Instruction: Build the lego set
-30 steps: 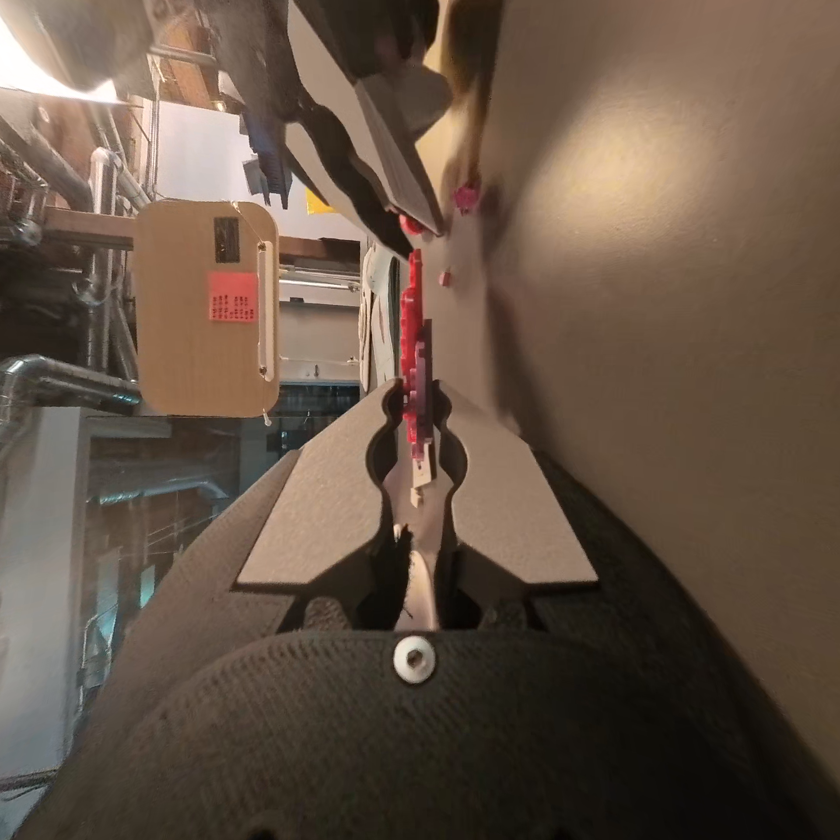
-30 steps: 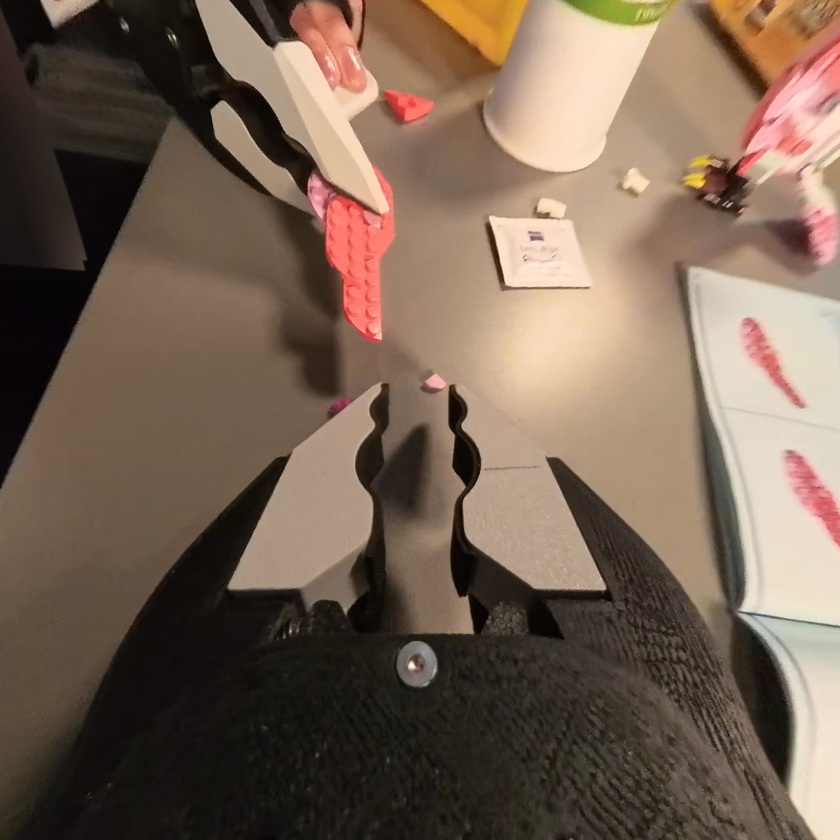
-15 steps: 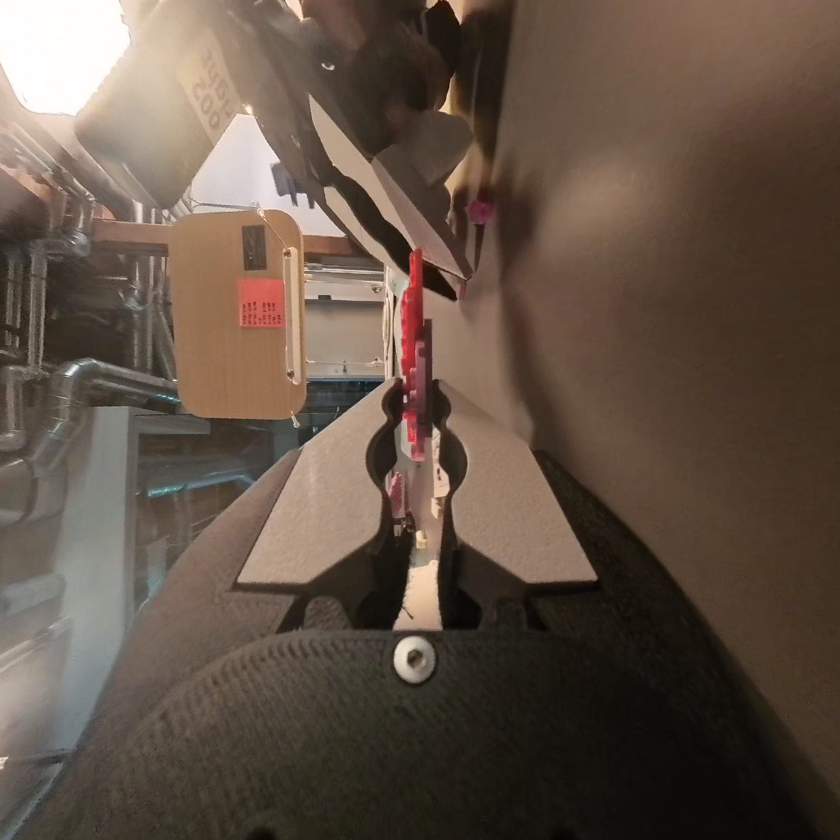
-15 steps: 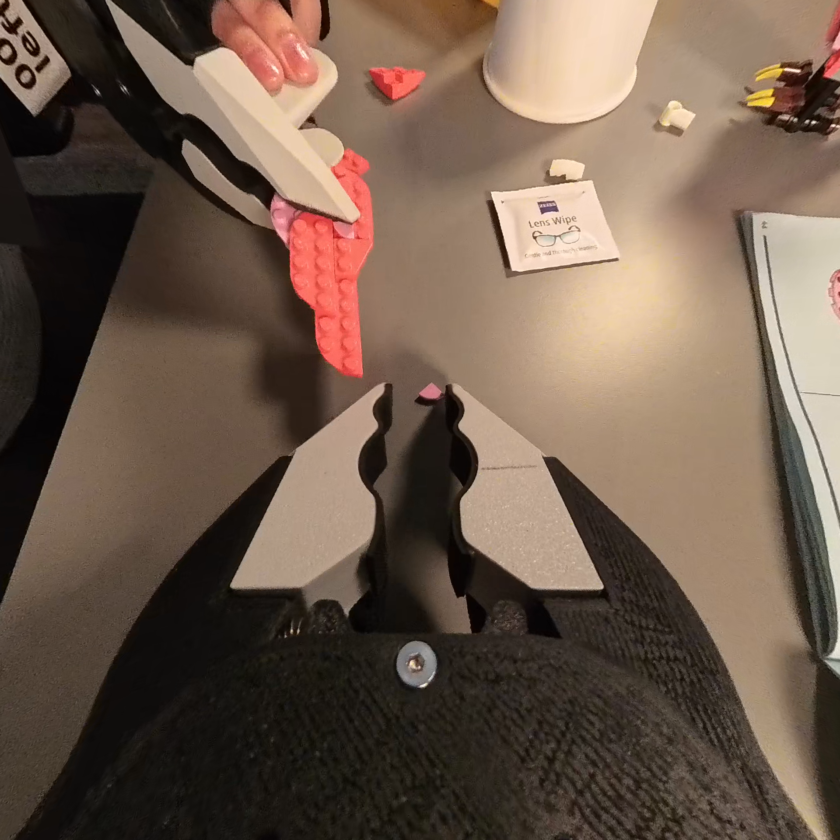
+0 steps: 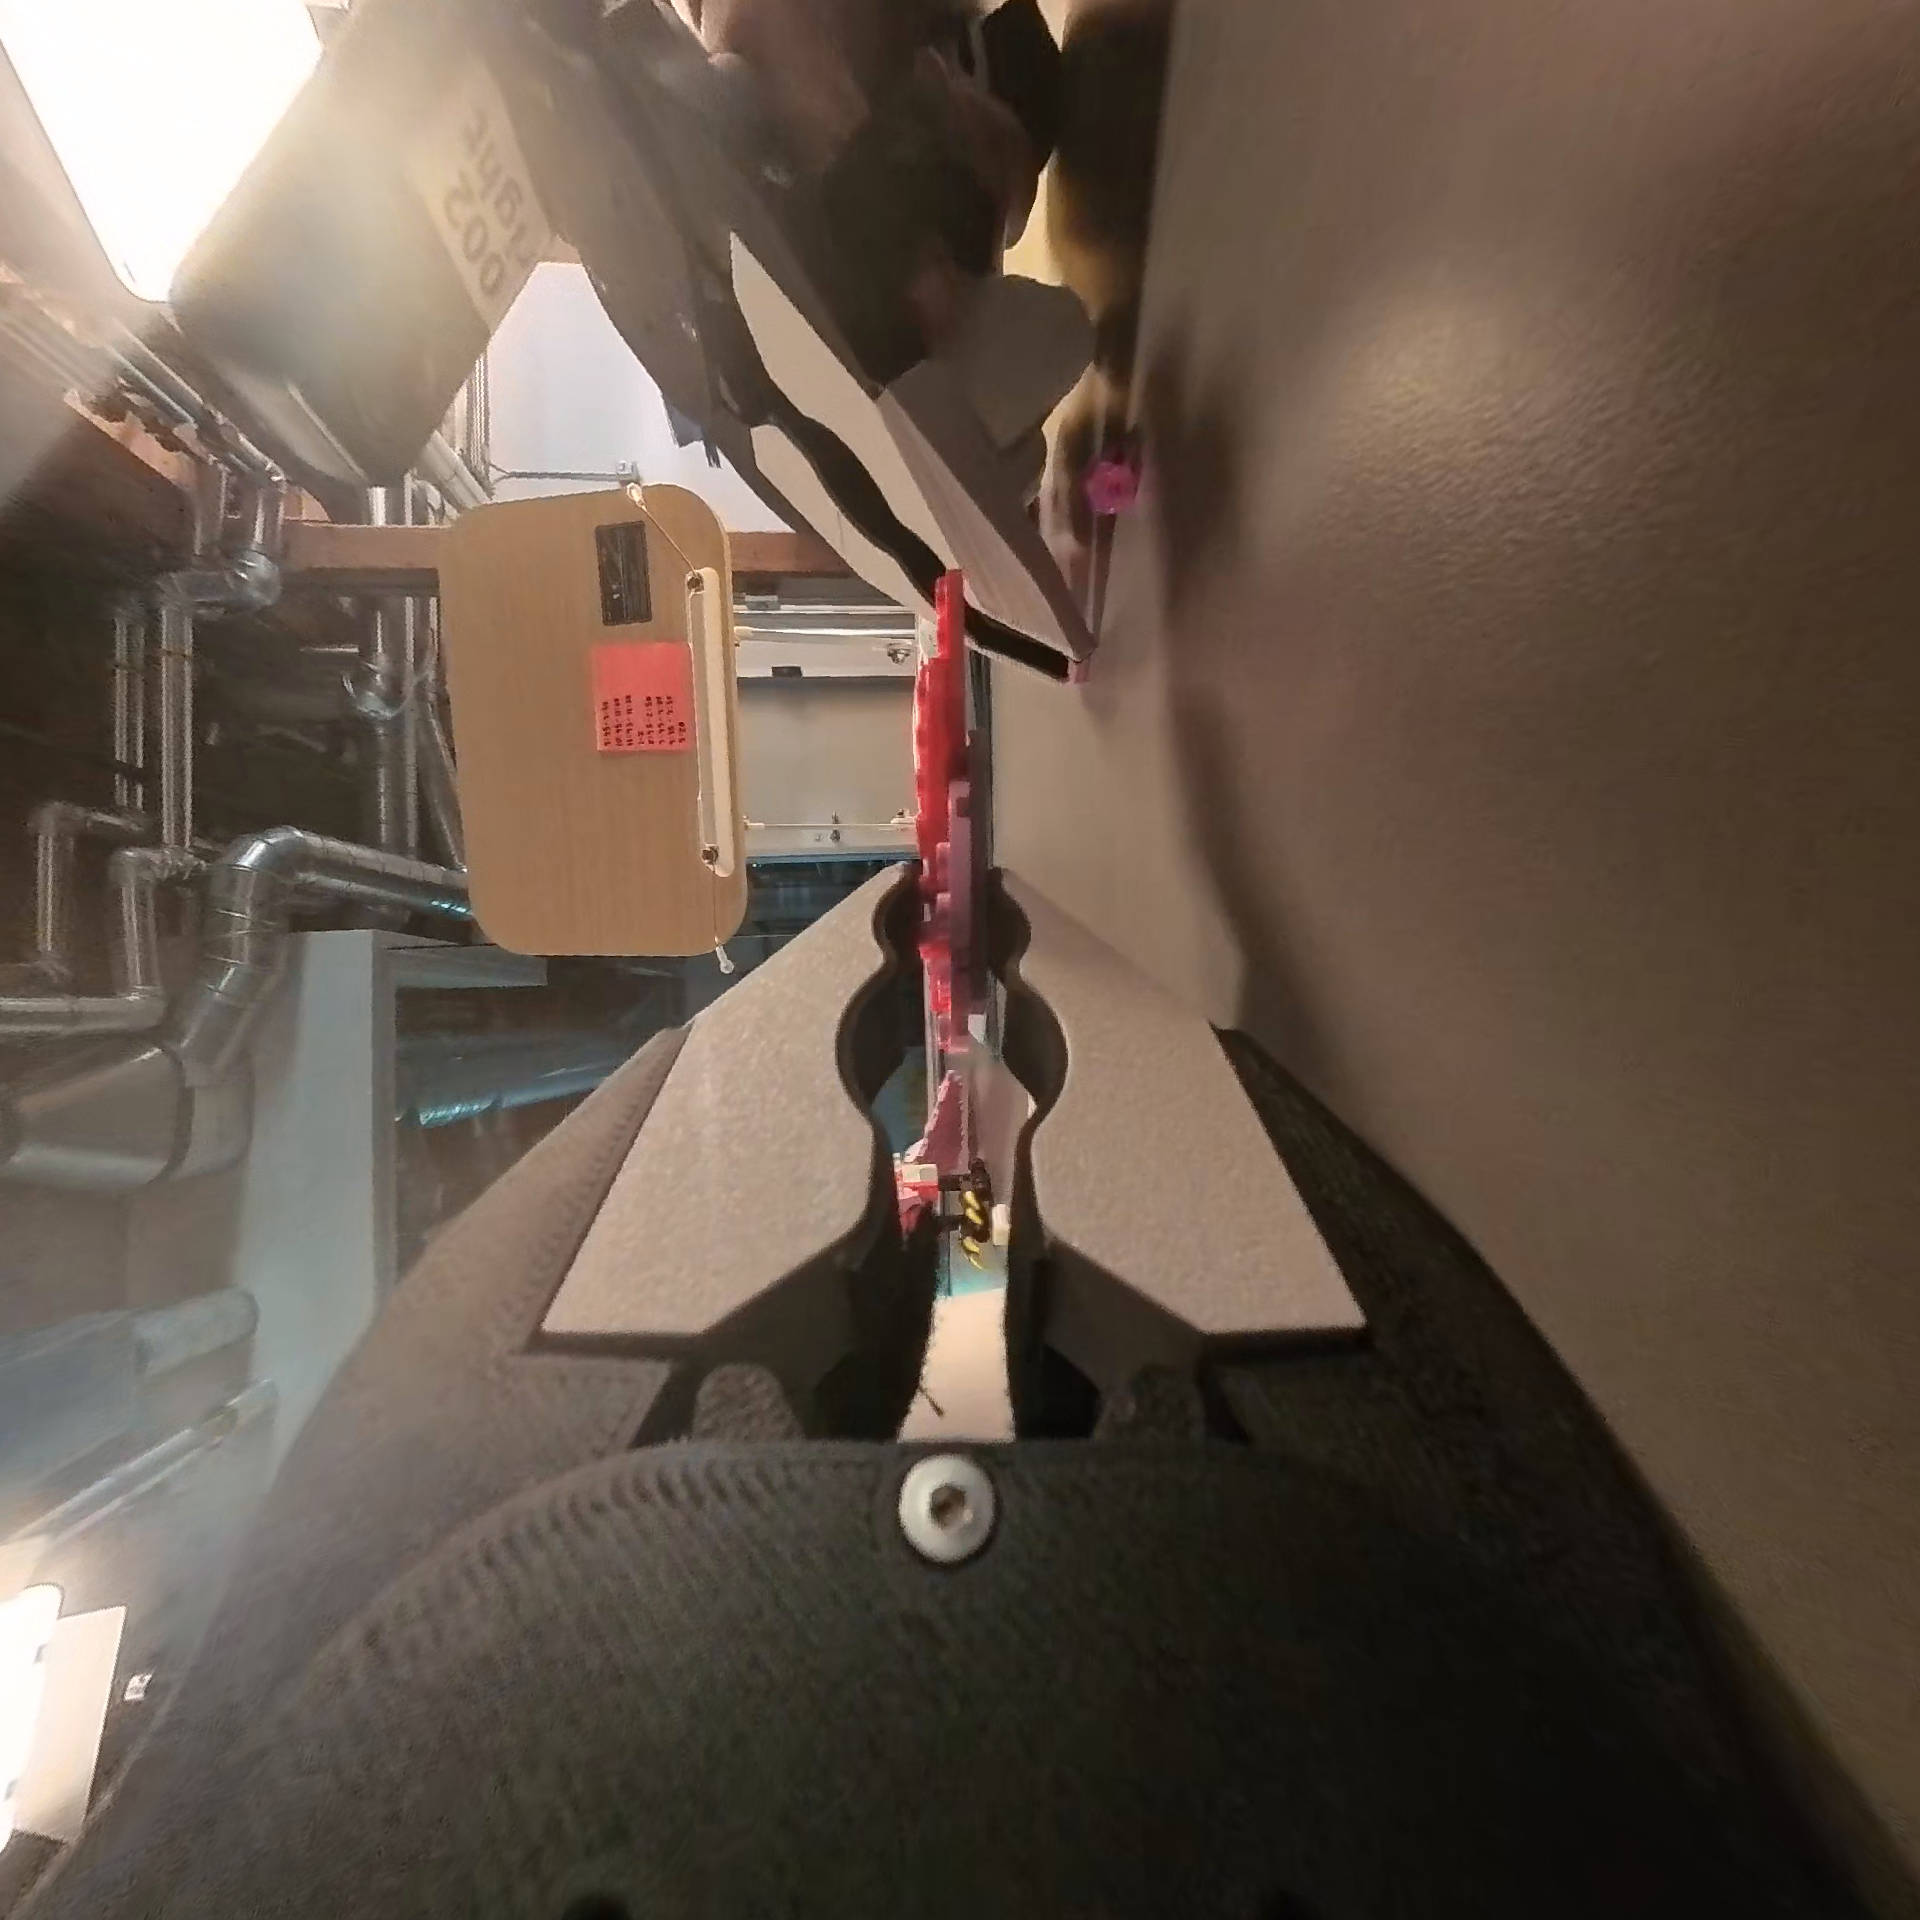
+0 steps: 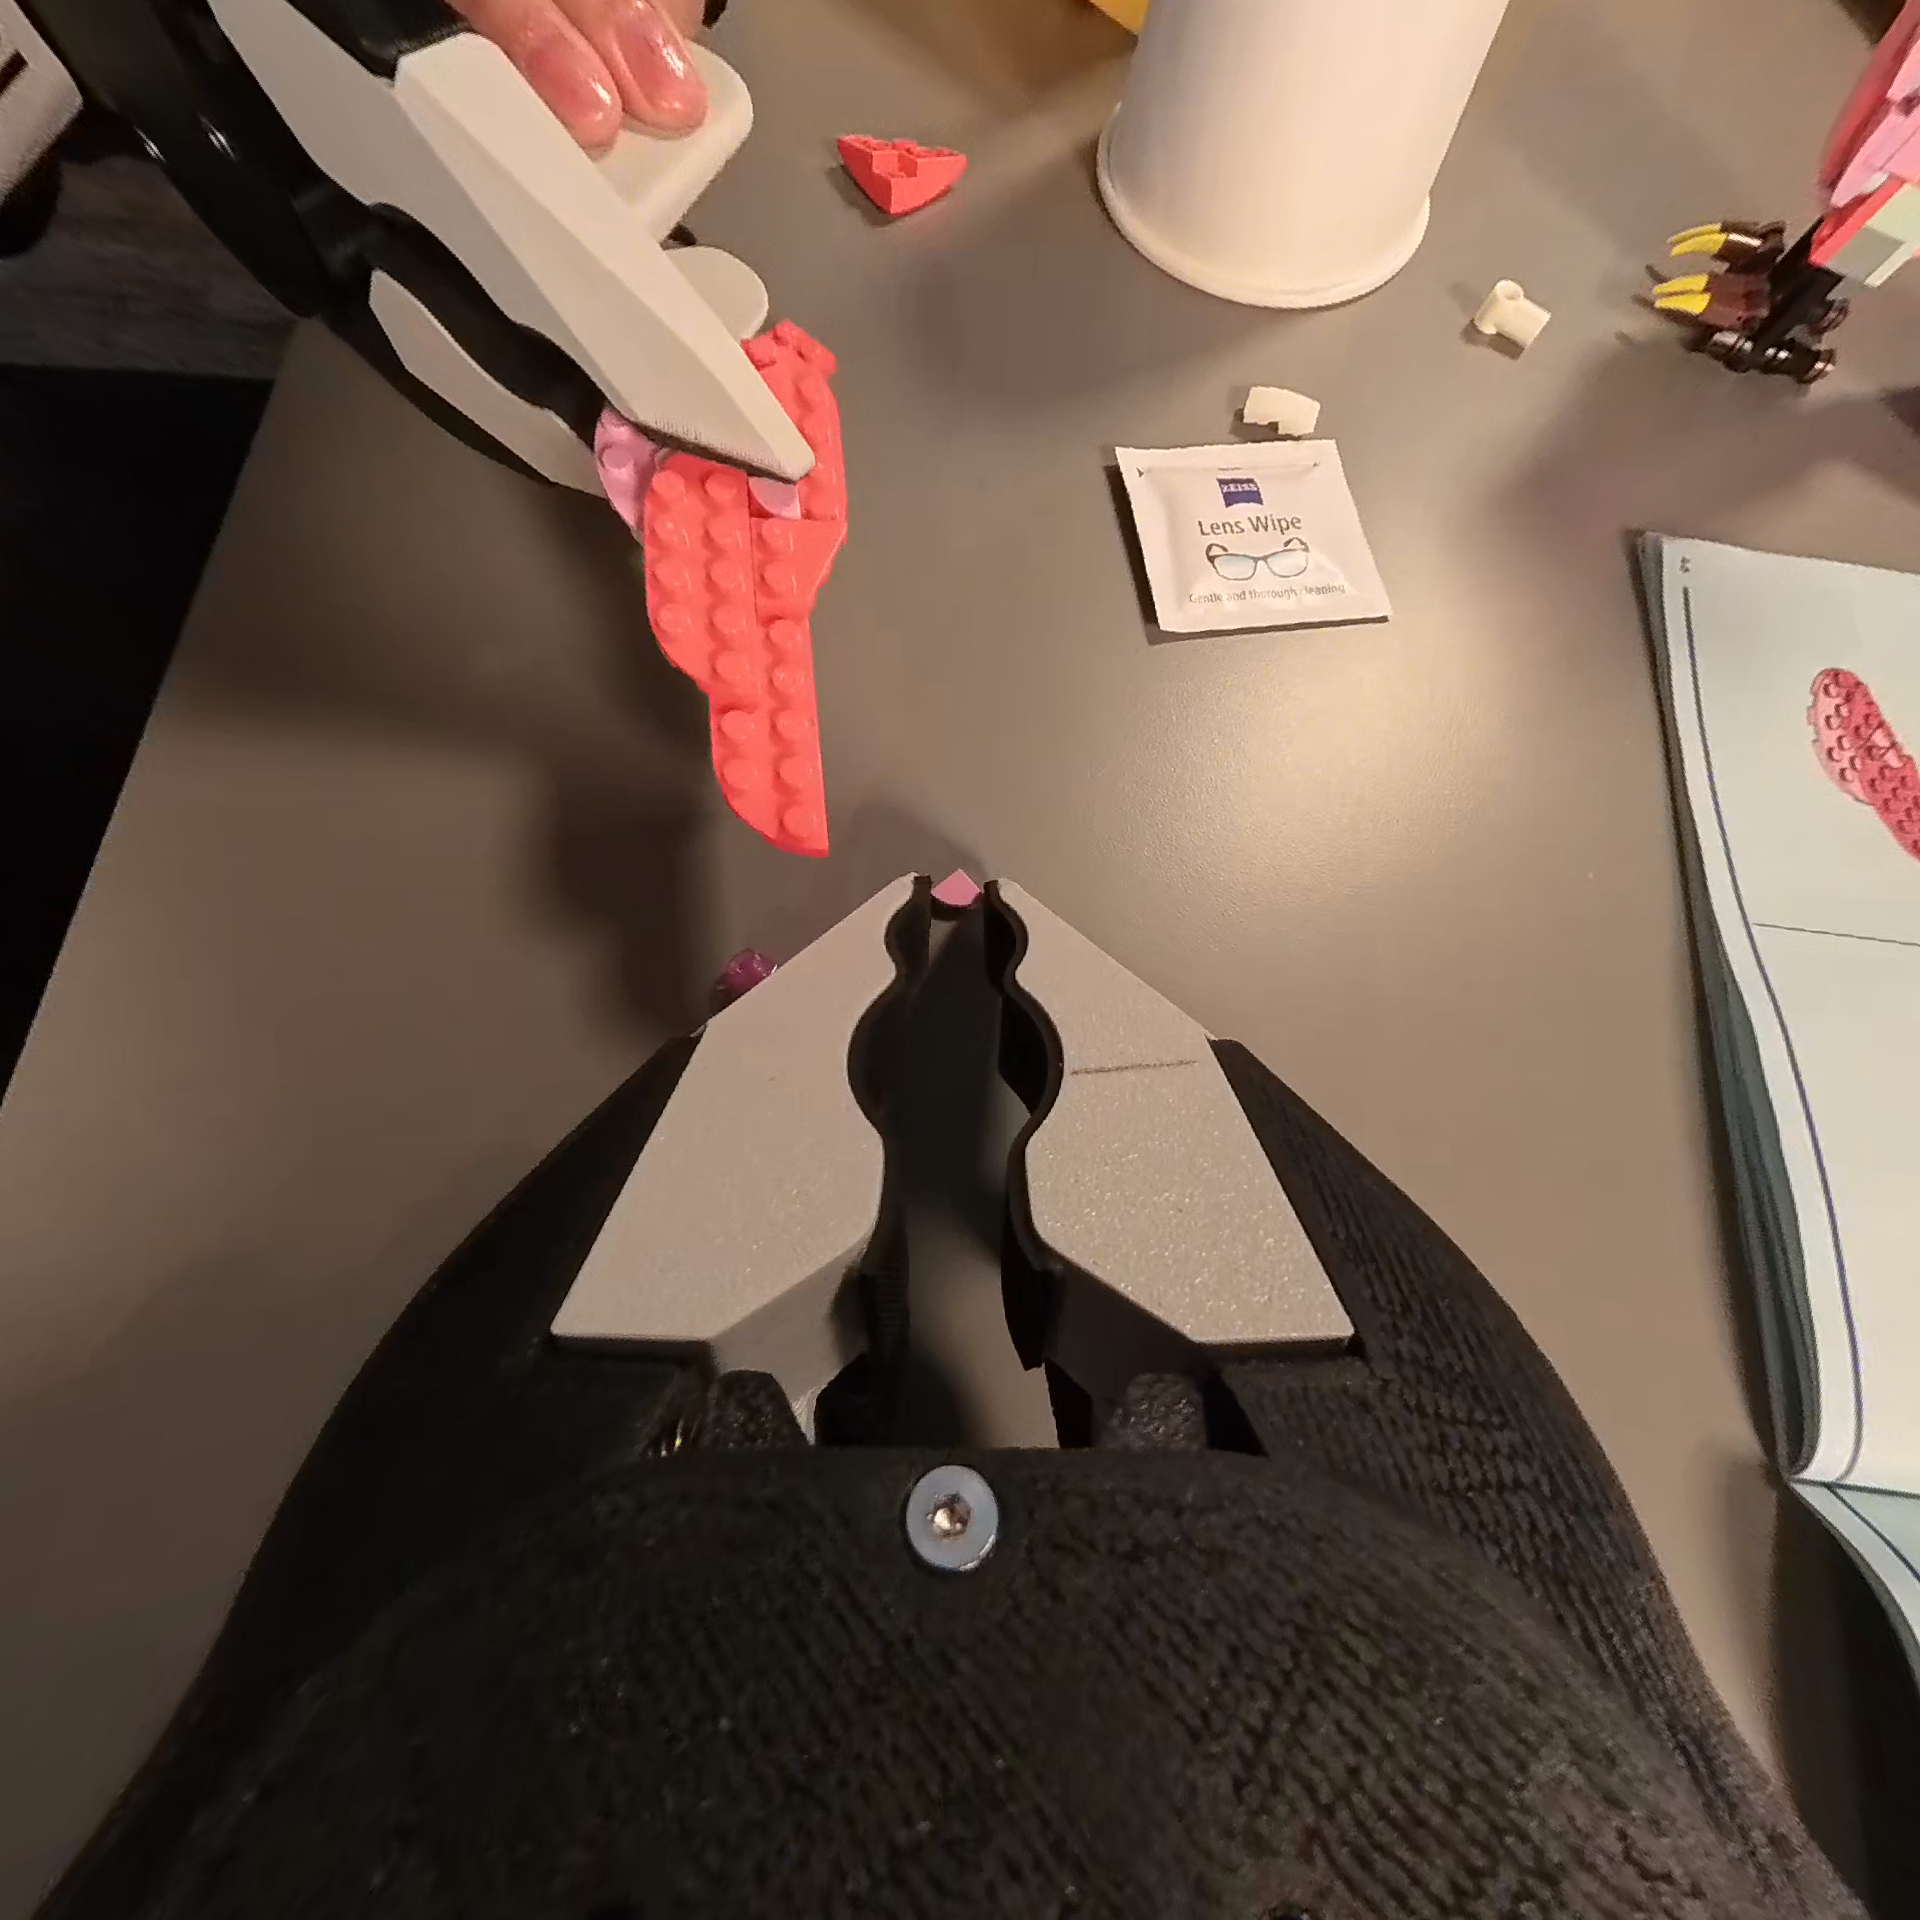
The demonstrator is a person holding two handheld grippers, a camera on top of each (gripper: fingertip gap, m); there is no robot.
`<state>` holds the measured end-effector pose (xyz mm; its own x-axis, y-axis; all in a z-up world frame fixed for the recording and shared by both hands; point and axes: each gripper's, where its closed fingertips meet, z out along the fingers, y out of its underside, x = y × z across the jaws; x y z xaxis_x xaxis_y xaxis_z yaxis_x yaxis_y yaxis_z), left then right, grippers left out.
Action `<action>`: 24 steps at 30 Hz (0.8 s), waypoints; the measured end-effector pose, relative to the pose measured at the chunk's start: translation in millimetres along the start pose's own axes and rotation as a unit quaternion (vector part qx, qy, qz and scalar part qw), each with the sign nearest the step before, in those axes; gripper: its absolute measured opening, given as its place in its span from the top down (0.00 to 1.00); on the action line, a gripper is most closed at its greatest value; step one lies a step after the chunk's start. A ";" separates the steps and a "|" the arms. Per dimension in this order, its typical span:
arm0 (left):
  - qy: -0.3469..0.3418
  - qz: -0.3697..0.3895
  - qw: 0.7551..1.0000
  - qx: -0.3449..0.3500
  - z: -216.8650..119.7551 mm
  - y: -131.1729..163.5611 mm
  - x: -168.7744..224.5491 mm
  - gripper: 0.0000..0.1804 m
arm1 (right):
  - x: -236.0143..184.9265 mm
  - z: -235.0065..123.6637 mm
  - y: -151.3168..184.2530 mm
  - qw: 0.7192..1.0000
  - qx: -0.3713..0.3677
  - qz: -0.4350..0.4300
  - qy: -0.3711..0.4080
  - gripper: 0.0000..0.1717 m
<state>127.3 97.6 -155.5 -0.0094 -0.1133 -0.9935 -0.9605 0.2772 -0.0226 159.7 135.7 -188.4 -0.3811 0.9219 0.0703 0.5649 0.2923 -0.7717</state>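
- Holding steady on the left: the left gripper (image 6: 717,457) has its jaws nearly shut on a coral studded plate assembly (image 6: 748,634), backed by a lilac piece (image 6: 623,457), and carries it tilted above the grey counter (image 6: 1039,727), its long tip pointing down toward the other gripper.
- From its own camera that assembly (image 5: 951,831) shows edge-on, pinched between the two pads, so the grip looks firm; best kept that way, without twisting.
- Just beside the right gripper's left finger, a small magenta stud (image 6: 746,968) lies on the counter, untouched and half hidden.
- Centre now: the right gripper (image 6: 954,920) has its jaws narrowed around a tiny pink tile (image 6: 956,891) on the counter, right at the fingertips. Whether the pads truly press on it, I cannot tell.
- My advice: squeeze squarely, keep the tips low, lift slowly; so small a piece could flick away.
- Further right, well apart: a wipe sachet (image 6: 1252,535), a white cup (image 6: 1278,156), an open booklet (image 6: 1787,935).
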 end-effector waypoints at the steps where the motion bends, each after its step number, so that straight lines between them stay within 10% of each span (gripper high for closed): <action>1: 0.001 -0.001 1.000 0.000 0.1 0.2 0.2 0.94 | -0.1 -0.1 0.0 1.000 -0.001 -0.001 0.001 0.96; 24: 0.022 -0.028 0.999 -0.007 0.6 4.1 4.3 0.94 | -18.1 -12.0 7.9 0.998 -0.002 0.017 -0.057 0.89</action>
<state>123.5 98.8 -160.0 0.0323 -0.1712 -0.9847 -0.9635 0.2567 -0.0763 179.8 124.4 -188.2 -0.4422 0.8965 -0.0286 0.5815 0.2623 -0.7701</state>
